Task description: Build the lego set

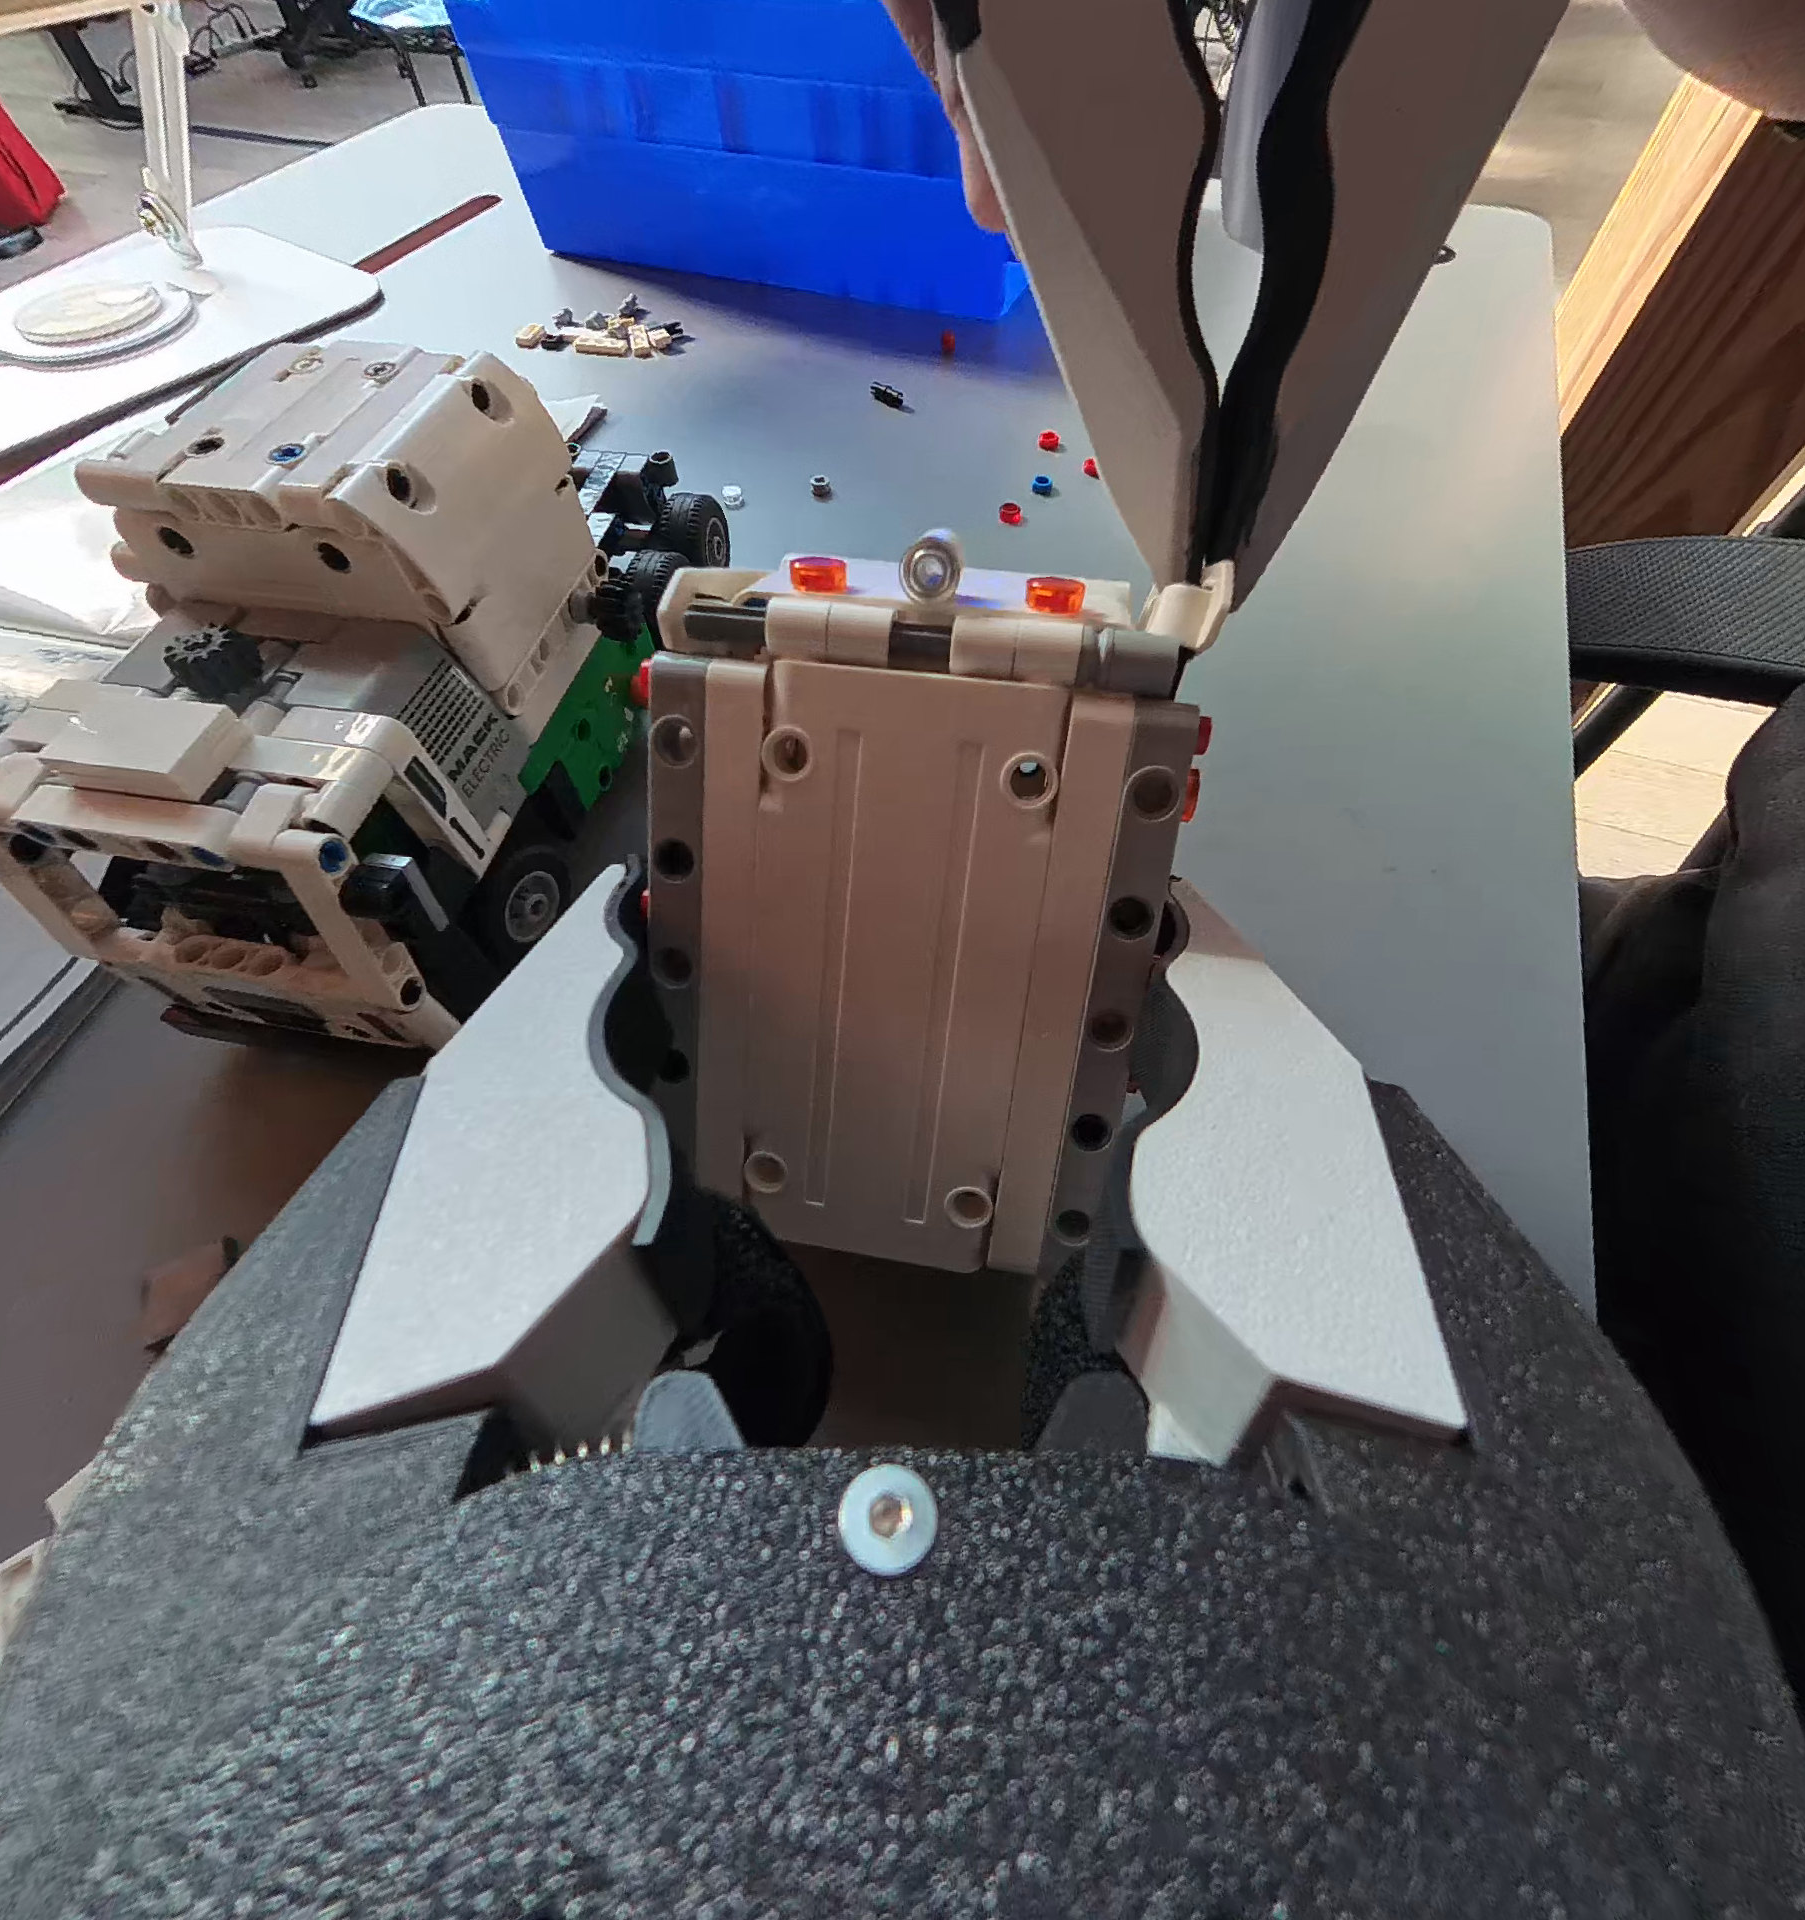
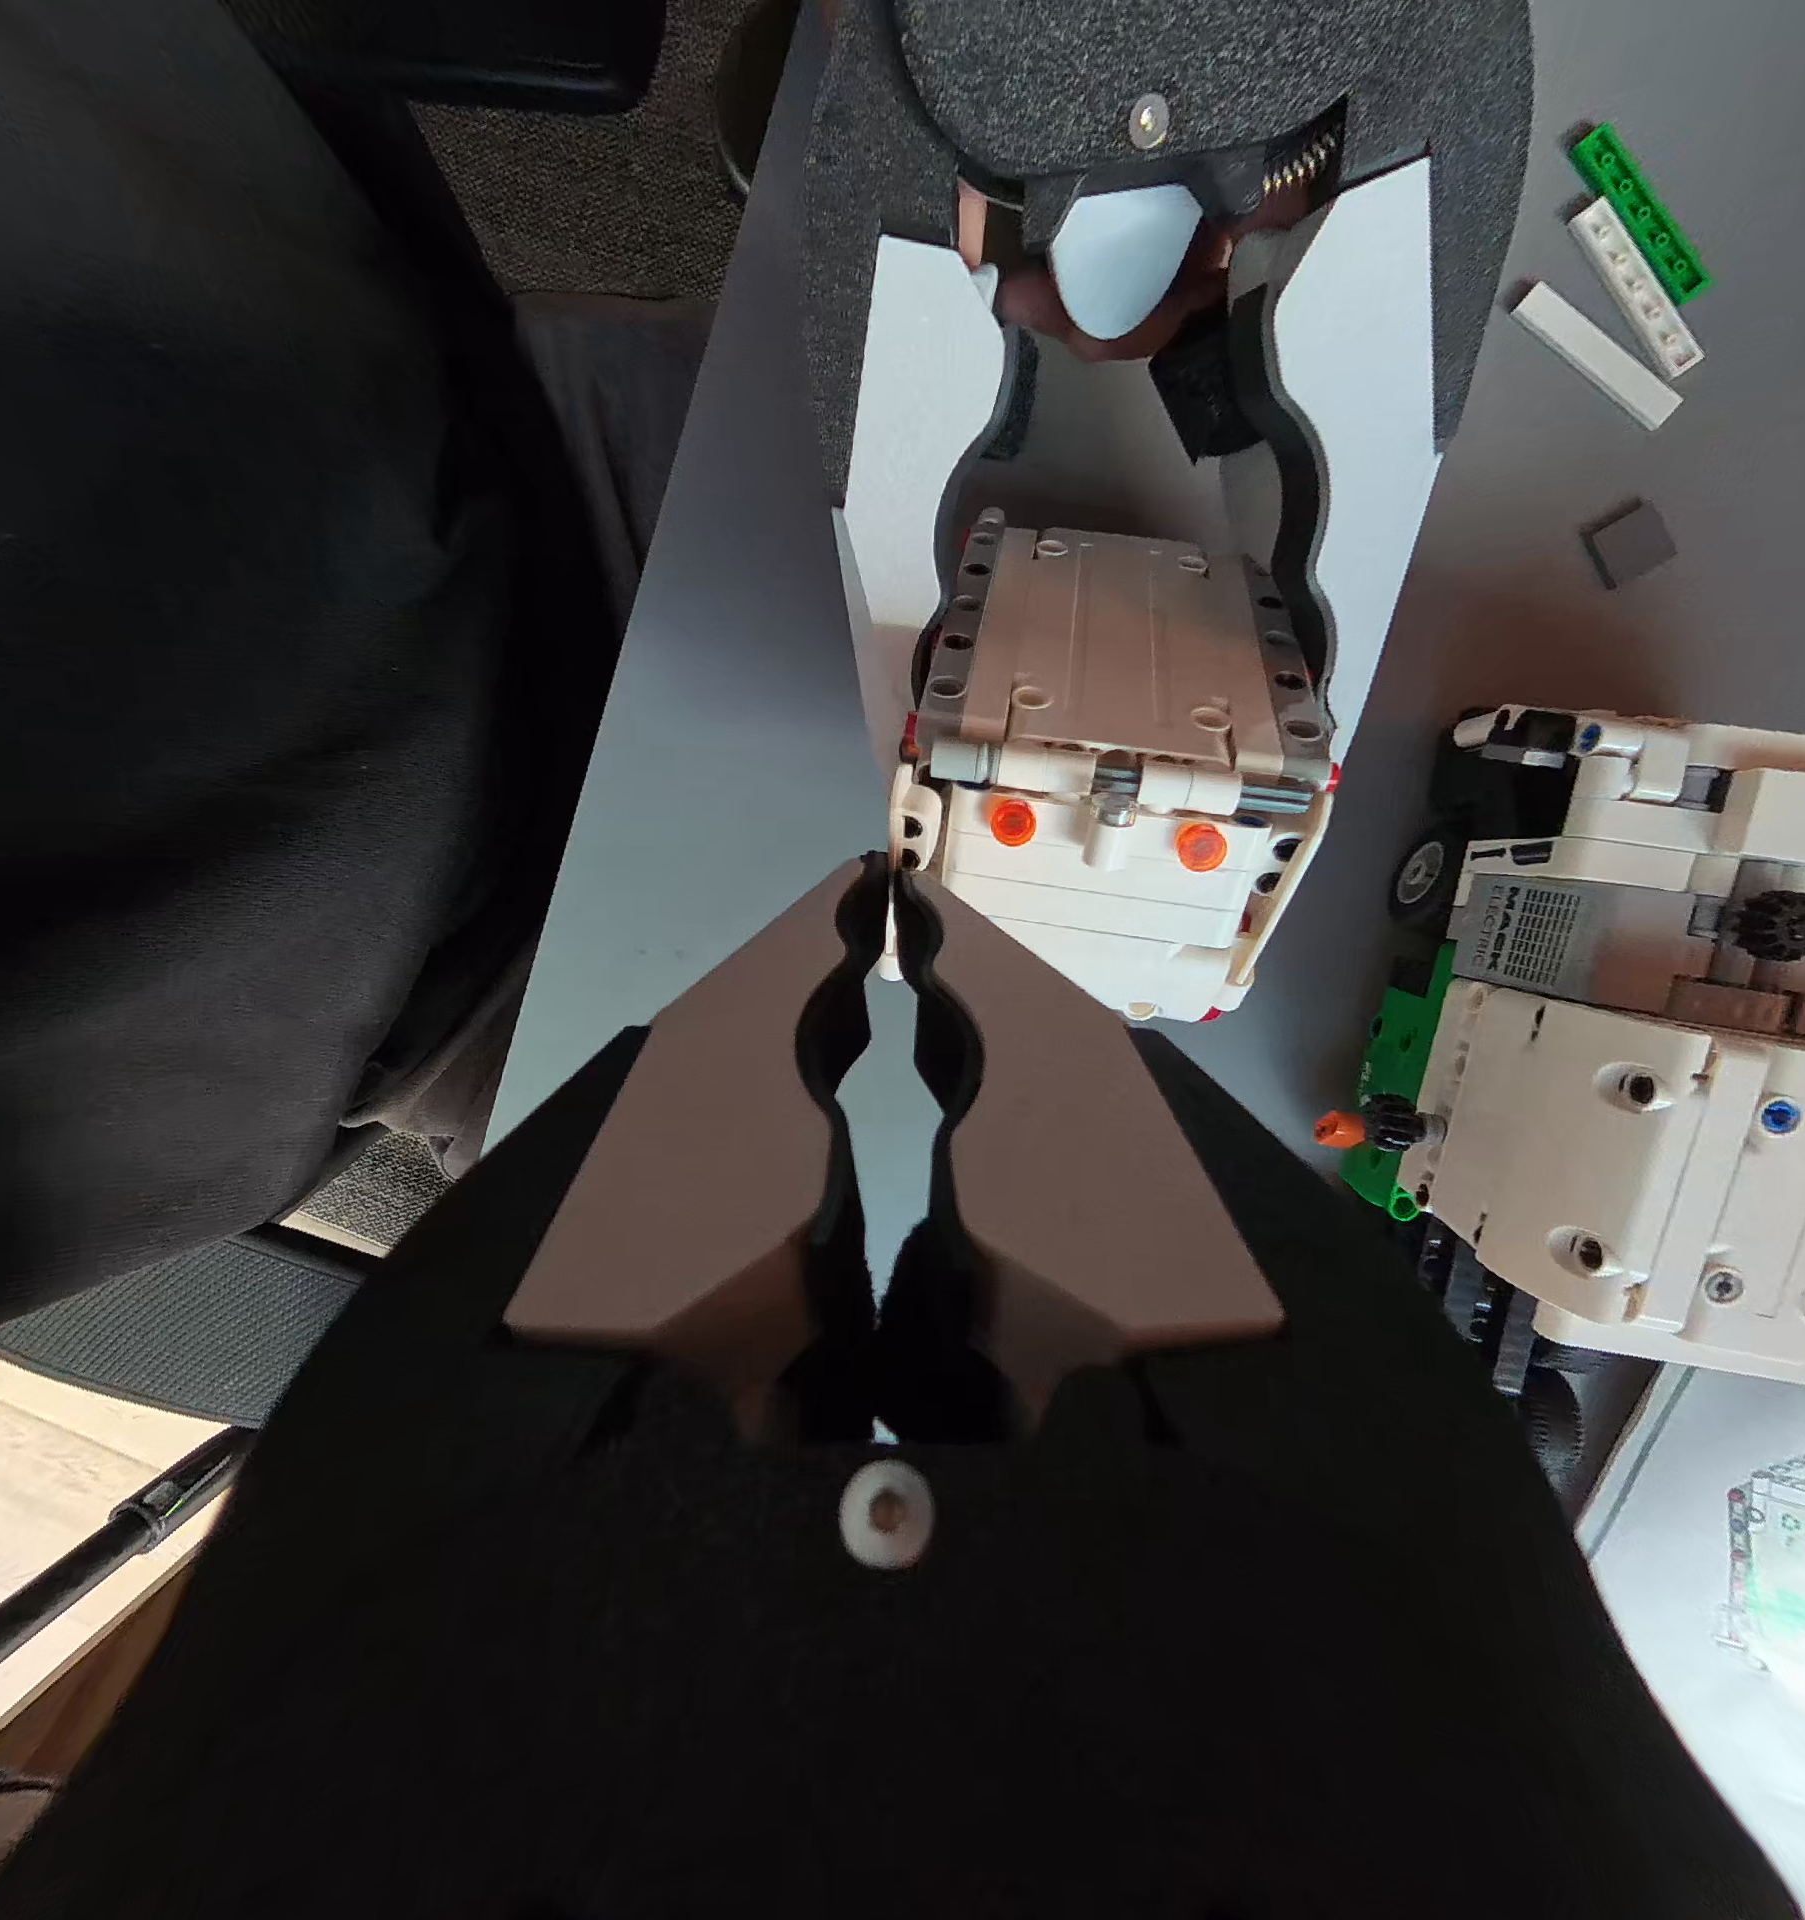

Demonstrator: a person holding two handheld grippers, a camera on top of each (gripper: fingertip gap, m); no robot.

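My left gripper point(image 1: 898, 914) is shut on a white and grey lego box module point(image 1: 908, 935) with two orange studs and holds it above the table. It also shows in the right wrist view point(image 2: 1106, 748), gripped by its grey side beams. My right gripper point(image 2: 890, 883) is shut on a small white curved piece point(image 2: 890, 935) at the module's end corner; in the left wrist view this piece point(image 1: 1189, 613) sits at the module's far right corner. The partly built white and green lego truck point(image 1: 306, 707) lies on the table to the left, and shows in the right wrist view point(image 2: 1656, 1039).
A blue bin point(image 1: 752, 145) stands at the table's back. Small loose pieces point(image 1: 607, 332) and red and blue studs point(image 1: 1043, 478) lie behind the module. A green plate point(image 2: 1636, 208), white plates point(image 2: 1625, 291) and a grey tile point(image 2: 1625, 540) lie near the truck. An instruction booklet point(image 2: 1760, 1579) lies beside it. The grippers' ends are close to 7 centimetres from one another. The right gripper is farther from the grey tile point(image 2: 1625, 540), some 20 centimetres, than the left, some 12 centimetres. Seen from the left wrist view point(image 1: 196, 1296) as well.
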